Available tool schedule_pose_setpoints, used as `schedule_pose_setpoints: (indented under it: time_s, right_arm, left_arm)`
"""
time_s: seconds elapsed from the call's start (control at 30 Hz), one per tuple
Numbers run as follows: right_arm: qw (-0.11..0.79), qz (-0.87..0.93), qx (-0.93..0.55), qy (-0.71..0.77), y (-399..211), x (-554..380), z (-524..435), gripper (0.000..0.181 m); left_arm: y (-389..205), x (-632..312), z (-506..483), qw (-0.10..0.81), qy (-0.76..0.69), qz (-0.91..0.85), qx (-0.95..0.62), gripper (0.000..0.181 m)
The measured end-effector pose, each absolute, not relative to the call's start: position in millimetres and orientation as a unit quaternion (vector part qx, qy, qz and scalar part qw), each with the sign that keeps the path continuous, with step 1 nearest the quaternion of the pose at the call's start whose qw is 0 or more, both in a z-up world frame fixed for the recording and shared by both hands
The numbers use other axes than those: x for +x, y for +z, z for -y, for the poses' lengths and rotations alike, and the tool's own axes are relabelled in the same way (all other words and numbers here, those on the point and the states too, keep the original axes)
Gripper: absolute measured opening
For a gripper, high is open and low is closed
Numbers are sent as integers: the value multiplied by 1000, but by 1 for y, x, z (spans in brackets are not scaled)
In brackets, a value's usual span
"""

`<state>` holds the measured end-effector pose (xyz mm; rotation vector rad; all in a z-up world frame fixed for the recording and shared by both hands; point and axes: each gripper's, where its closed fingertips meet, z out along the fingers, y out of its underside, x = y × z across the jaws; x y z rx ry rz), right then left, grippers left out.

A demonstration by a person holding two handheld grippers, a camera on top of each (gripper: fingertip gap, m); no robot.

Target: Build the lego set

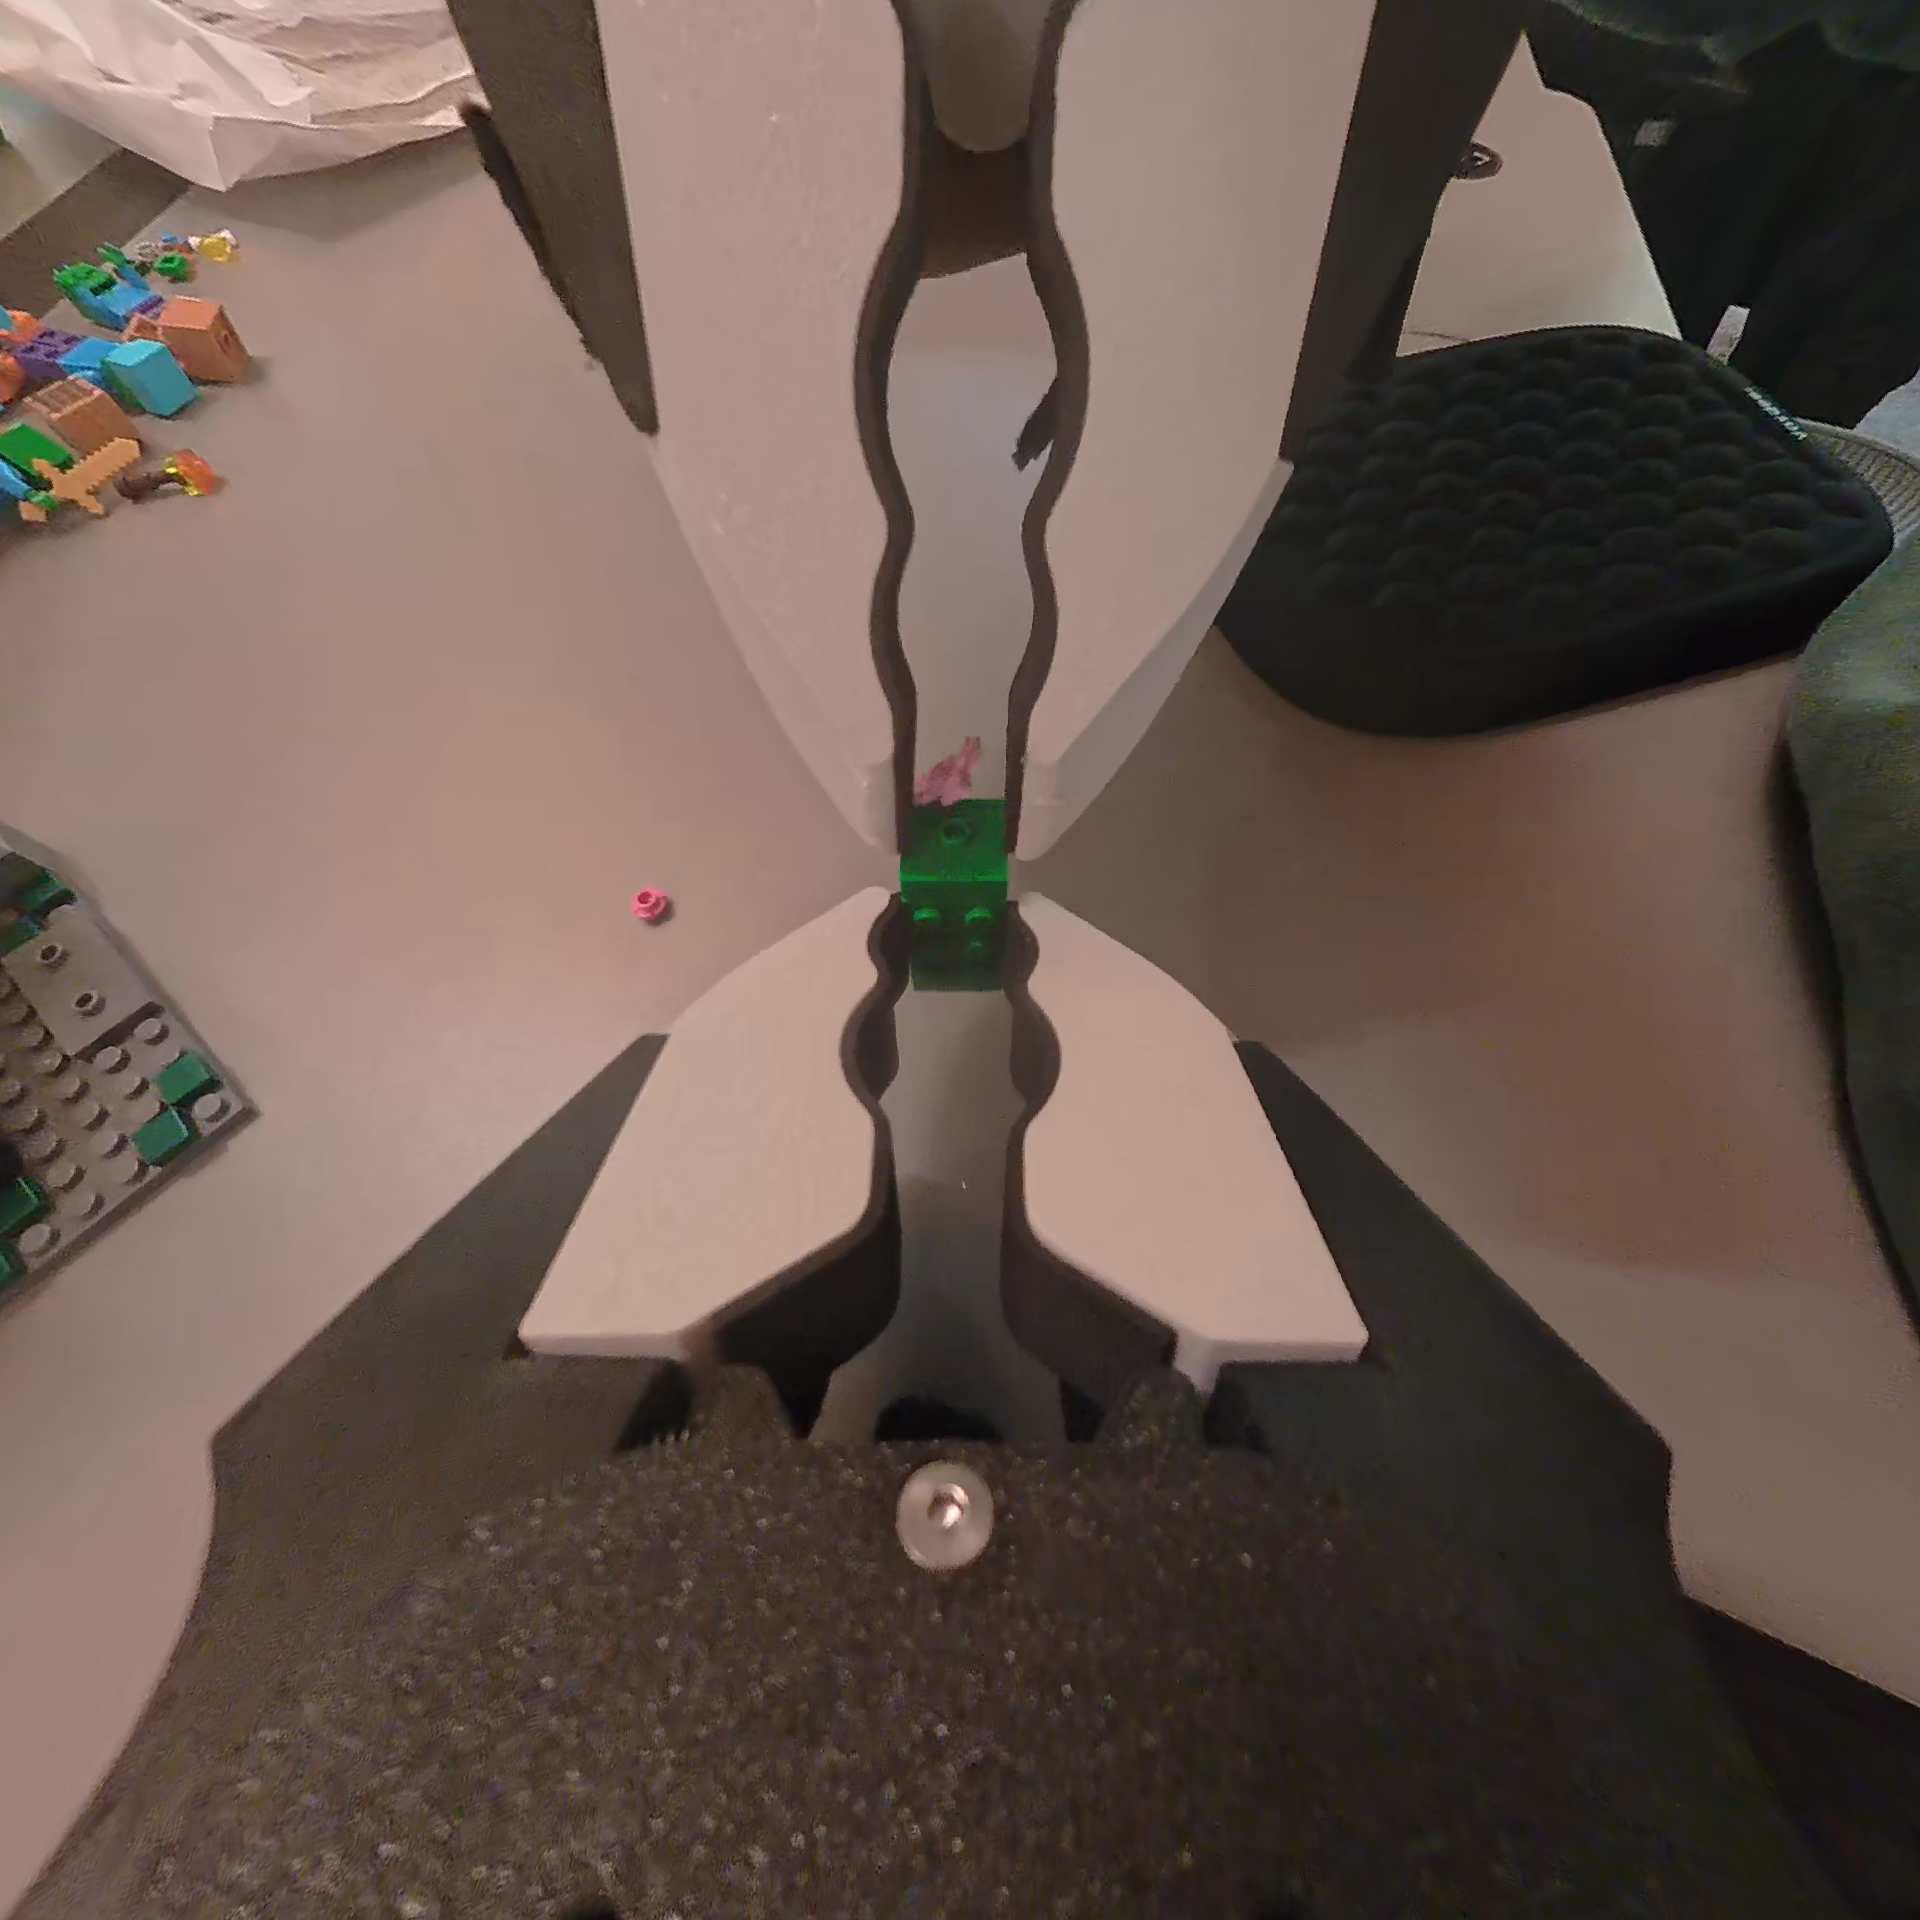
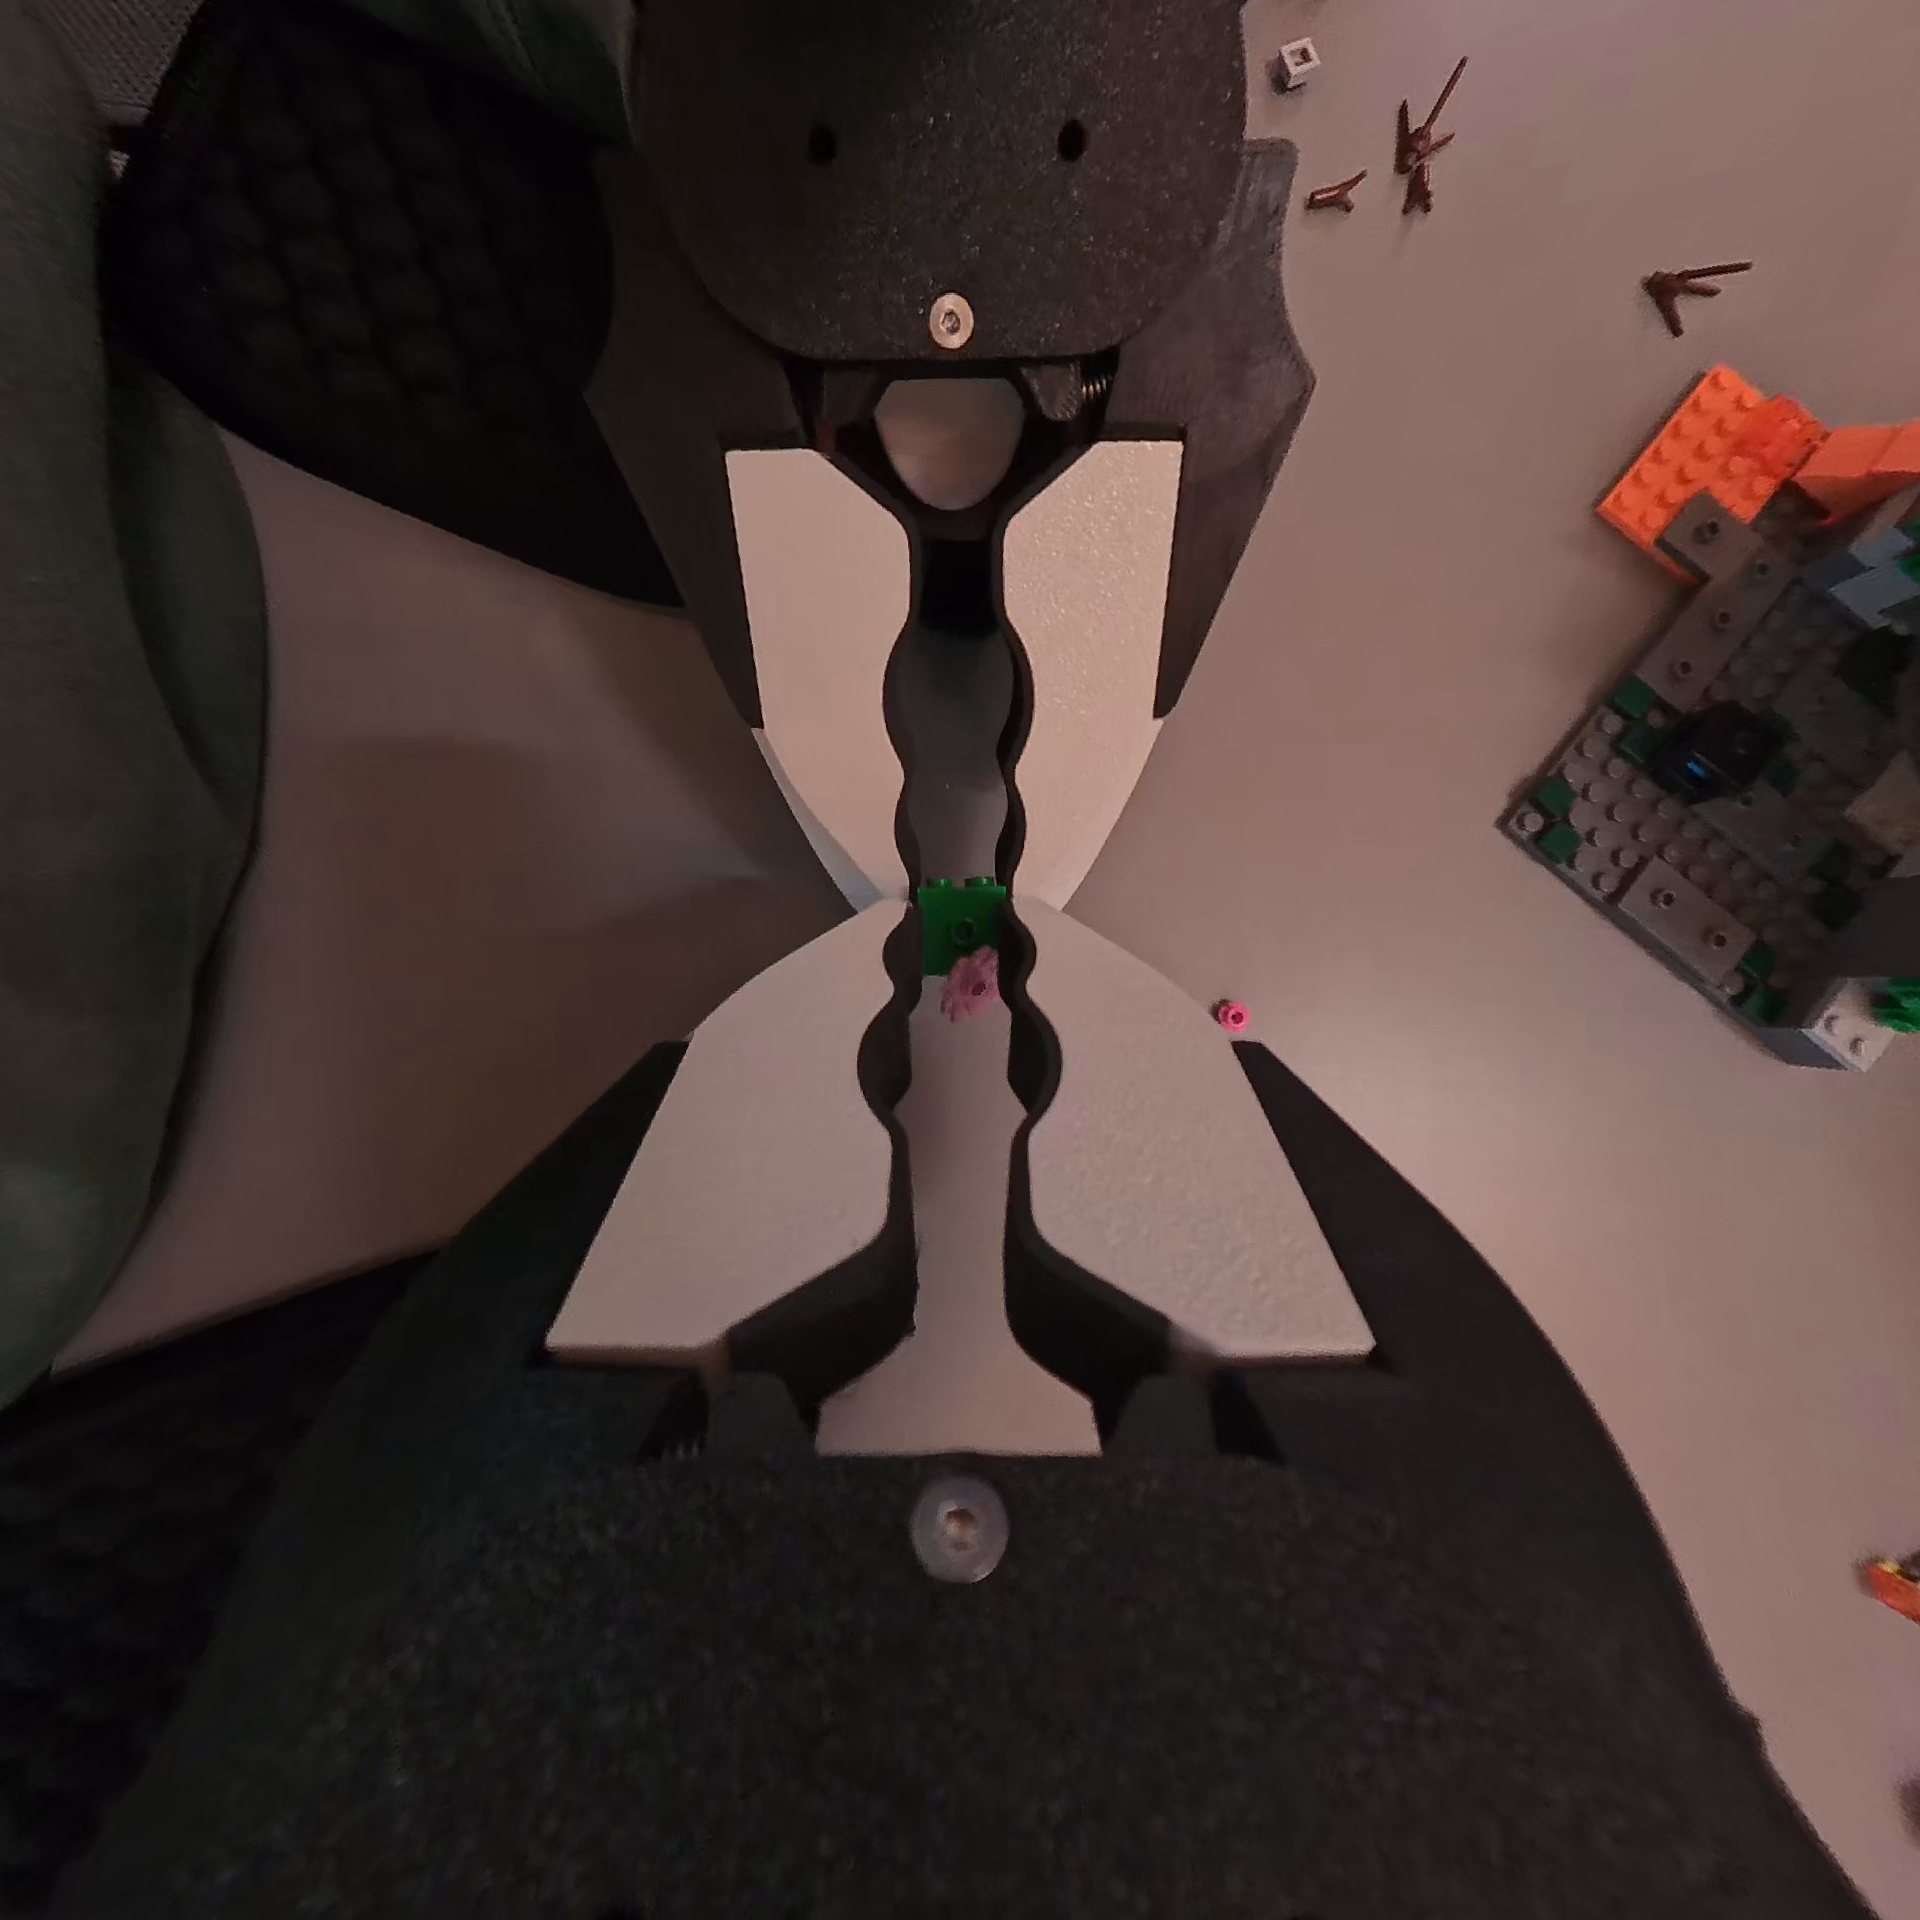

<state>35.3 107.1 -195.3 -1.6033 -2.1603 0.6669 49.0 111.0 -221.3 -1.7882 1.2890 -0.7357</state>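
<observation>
My two grippers meet tip to tip above the table. A small green brick [image 1: 954,894] with a pink flower piece [image 1: 948,774] on it is held between them. My left gripper [image 1: 956,920] is shut on the studded end of the brick. My right gripper [image 1: 956,826] comes in from the far side and is shut on the other end, with the flower between its fingers. In the right wrist view, the right gripper [image 2: 961,930] grips the green brick [image 2: 961,920], the flower [image 2: 971,985] lies just inside its fingers, and the left gripper [image 2: 956,883] is opposite.
A grey baseplate build with green tiles [image 2: 1714,810] and an orange plate [image 2: 1704,447] stands to one side, also in the left wrist view [image 1: 94,1091]. On the table lie a loose pink round stud [image 1: 651,904], a pile of coloured bricks [image 1: 114,364], brown twig pieces [image 2: 1418,145] and a black cushion [image 1: 1538,520]. Both grippers' tips are close together, under 4 cm apart.
</observation>
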Motion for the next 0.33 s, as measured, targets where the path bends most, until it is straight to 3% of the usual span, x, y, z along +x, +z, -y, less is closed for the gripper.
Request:
schedule_pose_setpoints:
  time_s: [0.33]
  right_arm:
    - [184,757,-583,230,-191,51,-116,21]
  left_arm:
    - [-223,46,-114,397,-281,-505,-713,17]
